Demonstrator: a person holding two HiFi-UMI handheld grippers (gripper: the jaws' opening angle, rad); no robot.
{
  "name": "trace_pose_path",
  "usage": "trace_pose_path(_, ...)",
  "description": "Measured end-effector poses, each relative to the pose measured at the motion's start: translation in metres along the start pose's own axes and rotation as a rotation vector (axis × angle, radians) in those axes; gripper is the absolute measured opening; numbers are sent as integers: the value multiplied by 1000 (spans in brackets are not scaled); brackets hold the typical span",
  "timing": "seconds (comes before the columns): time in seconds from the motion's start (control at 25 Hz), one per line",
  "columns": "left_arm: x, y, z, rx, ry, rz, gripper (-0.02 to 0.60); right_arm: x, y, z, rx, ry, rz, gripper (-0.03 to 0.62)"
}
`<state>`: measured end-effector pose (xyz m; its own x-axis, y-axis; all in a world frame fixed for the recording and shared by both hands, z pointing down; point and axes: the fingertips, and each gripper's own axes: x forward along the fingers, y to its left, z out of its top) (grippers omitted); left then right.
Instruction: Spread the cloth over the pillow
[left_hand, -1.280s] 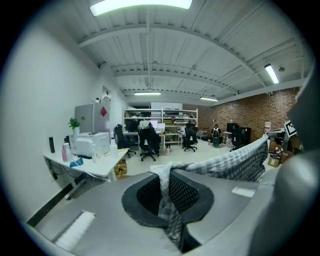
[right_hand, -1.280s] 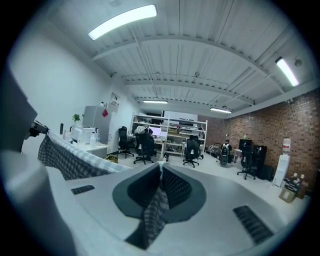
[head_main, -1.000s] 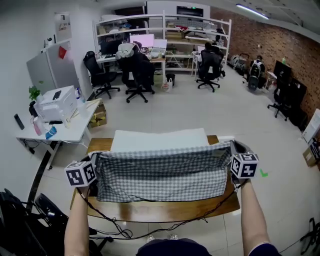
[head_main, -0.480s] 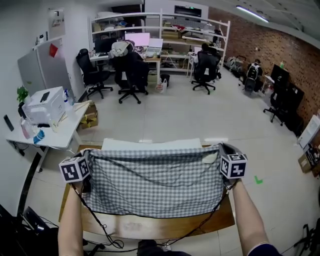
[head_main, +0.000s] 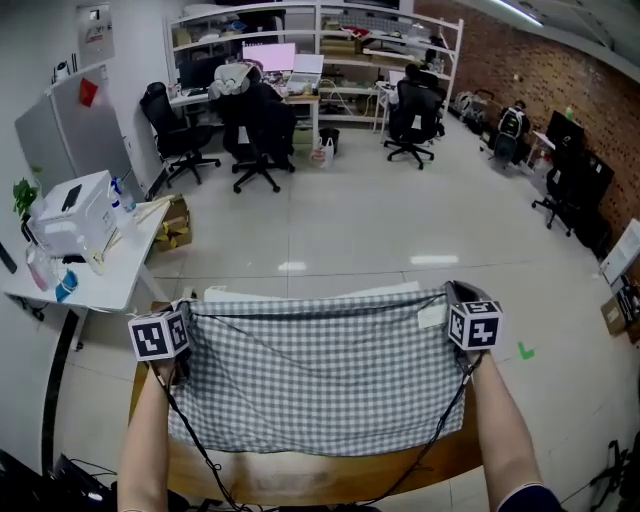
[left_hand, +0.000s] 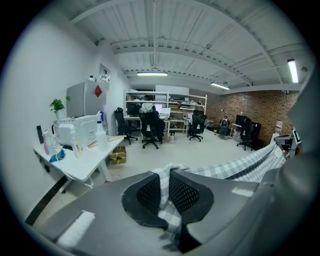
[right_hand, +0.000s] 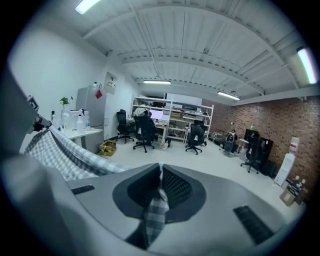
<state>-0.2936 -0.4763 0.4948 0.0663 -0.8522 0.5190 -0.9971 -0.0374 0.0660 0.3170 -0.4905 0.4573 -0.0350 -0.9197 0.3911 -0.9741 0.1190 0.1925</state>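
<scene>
A grey-and-white checked cloth (head_main: 320, 375) hangs stretched between my two grippers above the wooden table (head_main: 300, 478). My left gripper (head_main: 186, 314) is shut on the cloth's upper left corner, and a fold of check fabric sits pinched between its pads (left_hand: 165, 192). At the upper right corner my right gripper (head_main: 450, 297) is shut on the cloth too, with a strip of it running down between its pads (right_hand: 159, 194). Of the white pillow (head_main: 240, 294) only a thin strip shows above the cloth's top edge; the cloth hides everything else.
A white side table (head_main: 95, 285) with a printer (head_main: 70, 210) and bottles stands at the left. Black cables (head_main: 200, 450) trail from both grippers across the table's front. Office chairs and desks stand far back across the floor.
Both grippers have carried the taut cloth up and away from me. It now covers nearly all of the pillow, which showed plainly above it a second ago.
</scene>
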Motion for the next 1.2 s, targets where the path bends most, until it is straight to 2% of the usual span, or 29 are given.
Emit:
trace_pose_path(0.36,62,3,-1,46,106,8,17,58,1,-19,-13,97,-18,32)
trace_pose_path(0.6,94,7,-9,47,144,6,15,91,3,-26,-32,144,-18,32)
trace_pose_path(0.88,125,13,-31,54,210,4,17,124,10,-48,-43,205,-16,32)
trace_pose_path(1.2,146,12,-47,60,235,-68,34,141,8,-79,10,268,-18,38)
